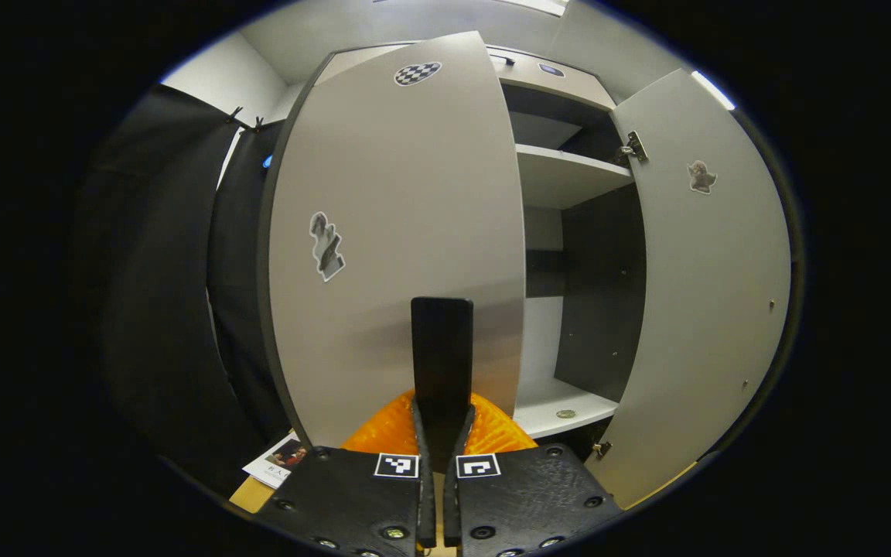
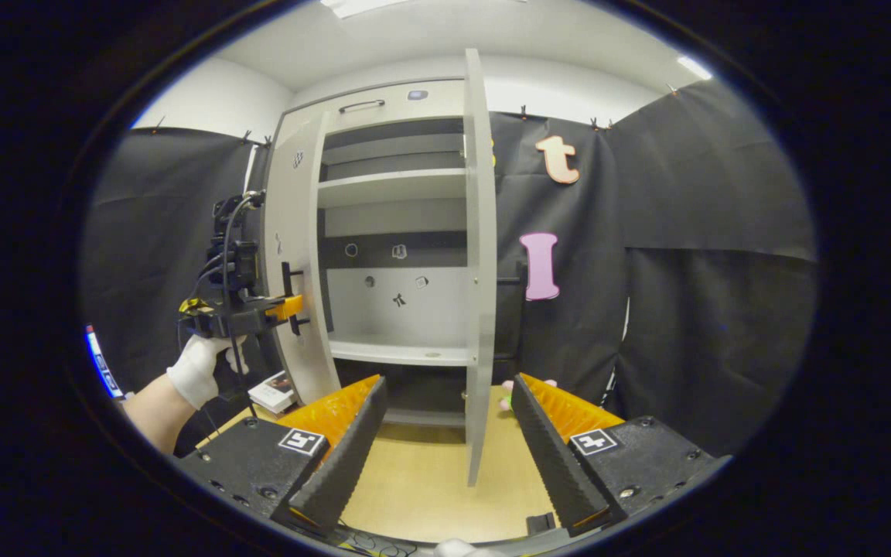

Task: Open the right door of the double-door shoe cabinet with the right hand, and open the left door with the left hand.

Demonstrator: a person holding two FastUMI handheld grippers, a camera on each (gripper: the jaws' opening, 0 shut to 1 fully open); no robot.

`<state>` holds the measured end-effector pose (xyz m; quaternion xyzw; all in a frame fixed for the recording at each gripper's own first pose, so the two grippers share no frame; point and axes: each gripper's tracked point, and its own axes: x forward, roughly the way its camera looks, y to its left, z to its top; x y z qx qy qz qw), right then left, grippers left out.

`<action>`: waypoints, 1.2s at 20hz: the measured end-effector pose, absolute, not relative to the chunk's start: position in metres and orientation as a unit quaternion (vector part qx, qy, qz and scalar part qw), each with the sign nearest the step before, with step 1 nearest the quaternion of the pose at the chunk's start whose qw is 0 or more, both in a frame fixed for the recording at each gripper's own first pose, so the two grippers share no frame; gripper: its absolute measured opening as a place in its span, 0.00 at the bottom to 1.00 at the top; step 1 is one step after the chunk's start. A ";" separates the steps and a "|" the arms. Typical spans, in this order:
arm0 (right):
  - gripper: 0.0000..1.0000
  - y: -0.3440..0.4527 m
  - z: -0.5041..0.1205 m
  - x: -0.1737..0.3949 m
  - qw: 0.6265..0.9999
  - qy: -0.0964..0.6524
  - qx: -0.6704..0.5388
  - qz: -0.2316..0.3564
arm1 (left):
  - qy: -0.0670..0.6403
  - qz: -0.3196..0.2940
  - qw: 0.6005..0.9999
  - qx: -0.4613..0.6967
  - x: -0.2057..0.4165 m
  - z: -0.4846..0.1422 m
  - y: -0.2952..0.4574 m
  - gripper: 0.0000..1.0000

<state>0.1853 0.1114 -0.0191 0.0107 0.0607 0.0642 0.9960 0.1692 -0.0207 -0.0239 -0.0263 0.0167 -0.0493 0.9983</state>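
Note:
The grey shoe cabinet (image 2: 384, 104) stands with both doors swung out. In the left gripper view the left door (image 1: 391, 232) is close in front, partly open, and my left gripper (image 1: 442, 410) is shut on its black upright handle (image 1: 442, 340). The right door (image 1: 712, 294) stands wide open at the right. In the right gripper view a gloved hand (image 2: 194, 367) holds the left gripper (image 2: 291, 307) at the left door (image 2: 298, 309). My right gripper (image 2: 448, 387) is open, and the right door (image 2: 479, 271) is edge-on between its fingers, touching neither.
Pale shelves (image 2: 391, 186) run across the dark cabinet interior, with a small round thing (image 1: 565, 414) on the lower shelf. A booklet (image 2: 275, 391) lies on the wooden floor (image 2: 430, 480) by the left door. Black cloth walls close in both sides.

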 end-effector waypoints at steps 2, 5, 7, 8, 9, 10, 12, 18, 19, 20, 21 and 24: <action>1.00 0.115 -0.018 0.184 0.995 0.060 0.013 0.073 | 0.018 -0.046 0.998 -0.030 0.156 -0.025 -0.011 0.04; 1.00 0.122 -0.018 0.184 0.995 0.058 0.018 0.083 | 0.015 -0.036 0.999 -0.025 0.138 -0.025 0.008 0.03; 1.00 0.125 -0.018 0.182 0.994 0.059 0.020 0.091 | 0.017 -0.031 0.999 -0.029 0.128 -0.027 0.021 0.03; 0.99 0.127 -0.019 0.182 0.994 0.060 0.020 0.094 | 0.017 -0.029 0.999 -0.035 0.122 -0.028 0.028 0.03; 1.00 0.129 -0.020 0.180 0.993 0.061 0.021 0.098 | 0.018 -0.028 0.999 -0.036 0.118 -0.029 0.034 0.03; 0.99 0.131 -0.021 0.180 0.993 0.063 0.022 0.102 | 0.017 -0.025 0.999 -0.036 0.114 -0.029 0.041 0.03; 1.00 0.136 -0.021 0.177 0.991 0.066 0.023 0.111 | 0.015 -0.016 0.999 -0.025 0.106 -0.030 0.055 0.02; 1.00 0.146 -0.021 0.173 0.989 0.069 0.024 0.132 | 0.015 0.002 1.000 -0.011 0.095 -0.034 0.094 0.08; 1.00 0.147 -0.021 0.174 0.988 0.069 0.023 0.133 | 0.015 0.004 1.000 -0.013 0.093 -0.033 0.098 0.00; 1.00 0.148 -0.021 0.172 0.988 0.070 0.022 0.135 | 0.015 0.003 1.000 -0.013 0.093 -0.034 0.101 0.08; 1.00 0.149 -0.021 0.172 0.988 0.070 0.024 0.137 | 0.014 0.002 1.000 -0.015 0.092 -0.034 0.106 0.08; 1.00 0.152 -0.020 0.170 0.987 0.070 0.024 0.140 | 0.012 0.007 1.000 -0.006 0.091 -0.035 0.121 0.00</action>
